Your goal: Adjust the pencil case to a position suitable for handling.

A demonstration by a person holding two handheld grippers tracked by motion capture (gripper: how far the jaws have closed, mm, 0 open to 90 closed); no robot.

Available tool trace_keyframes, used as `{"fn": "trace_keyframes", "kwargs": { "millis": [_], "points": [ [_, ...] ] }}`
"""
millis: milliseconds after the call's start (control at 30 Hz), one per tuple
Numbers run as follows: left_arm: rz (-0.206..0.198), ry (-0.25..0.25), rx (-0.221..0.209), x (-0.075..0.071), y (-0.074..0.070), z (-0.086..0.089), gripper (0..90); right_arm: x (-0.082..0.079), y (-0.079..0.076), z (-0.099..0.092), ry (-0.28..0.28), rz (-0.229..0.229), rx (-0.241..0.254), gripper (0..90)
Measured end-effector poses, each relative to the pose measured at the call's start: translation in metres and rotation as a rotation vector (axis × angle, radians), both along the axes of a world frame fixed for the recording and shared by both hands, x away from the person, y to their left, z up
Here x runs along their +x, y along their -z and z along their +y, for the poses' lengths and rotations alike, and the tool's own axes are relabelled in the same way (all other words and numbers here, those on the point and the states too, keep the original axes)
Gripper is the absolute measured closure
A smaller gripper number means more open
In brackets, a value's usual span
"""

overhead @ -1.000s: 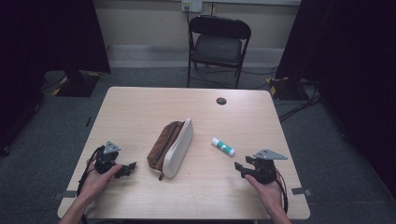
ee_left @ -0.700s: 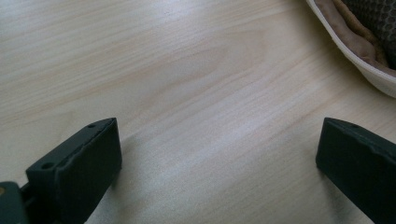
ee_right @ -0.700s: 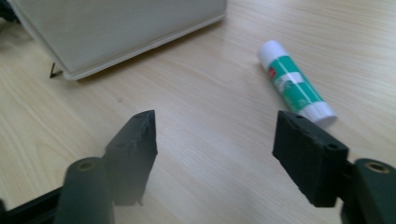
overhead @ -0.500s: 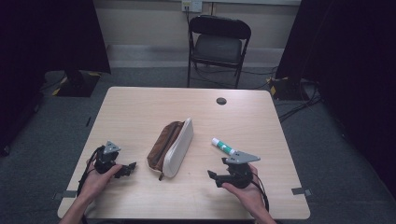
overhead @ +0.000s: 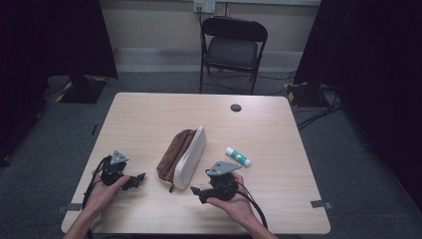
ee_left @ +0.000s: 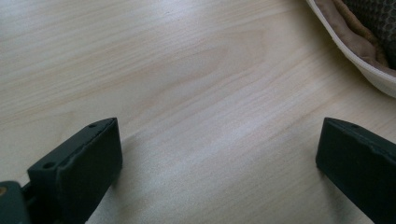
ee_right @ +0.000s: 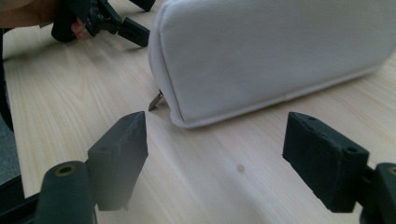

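Right gripper (overhead: pixel 195 189) shifted left across the table (overhead: pixel 278 124) since a second ago, from the right edge toward the pencil case (overhead: pixel 183 158), now just beside its near end; jaws just been opening, nothing between them, now standing wide. Left gripper (overhead: pixel 141 178) unmoved, parked near the front-left, jaws wide and empty over bare wood, case corner at upper right of left gripper view. Case lying mid-table on its side, long axis angled away from the person: white fabric panel (ee_right: pixel 280 51) facing the right gripper, brown side (overhead: pixel 171 155) toward the left one, zipper pull (ee_right: pixel 156 100) poking out at the near end, resting on the wood. Soft, pouch-like, likely to slide or deform if pushed. Probably reaching for the case end or zipper pull: best to come in low and level, centre the pull or the case corner between the pads before closing, steady the body with the left gripper so it won't skid. Glue stick (overhead: pixel 238 156) lying right of the case, apart from it, untouched.
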State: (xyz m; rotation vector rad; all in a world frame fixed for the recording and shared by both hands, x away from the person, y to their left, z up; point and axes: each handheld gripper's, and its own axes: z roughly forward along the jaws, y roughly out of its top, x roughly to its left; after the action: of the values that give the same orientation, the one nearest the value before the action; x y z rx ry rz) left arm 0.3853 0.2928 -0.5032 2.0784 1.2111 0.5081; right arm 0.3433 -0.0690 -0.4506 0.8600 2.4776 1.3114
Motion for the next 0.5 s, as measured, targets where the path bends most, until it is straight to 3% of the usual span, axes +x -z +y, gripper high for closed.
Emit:
{"fn": "trace_keyframes", "kwargs": {
  "millis": [267,500],
  "points": [
    [-0.001,0.001,-0.001,0.0,0.0,0.0,0.2,0.011,0.002,0.028,-0.007,-0.02,-0.036,17.3],
    [-0.002,0.0,-0.002,0.0,0.0,0.0,0.2,0.018,0.007,0.041,0.011,0.009,-0.036,15.8]
  ]
}}
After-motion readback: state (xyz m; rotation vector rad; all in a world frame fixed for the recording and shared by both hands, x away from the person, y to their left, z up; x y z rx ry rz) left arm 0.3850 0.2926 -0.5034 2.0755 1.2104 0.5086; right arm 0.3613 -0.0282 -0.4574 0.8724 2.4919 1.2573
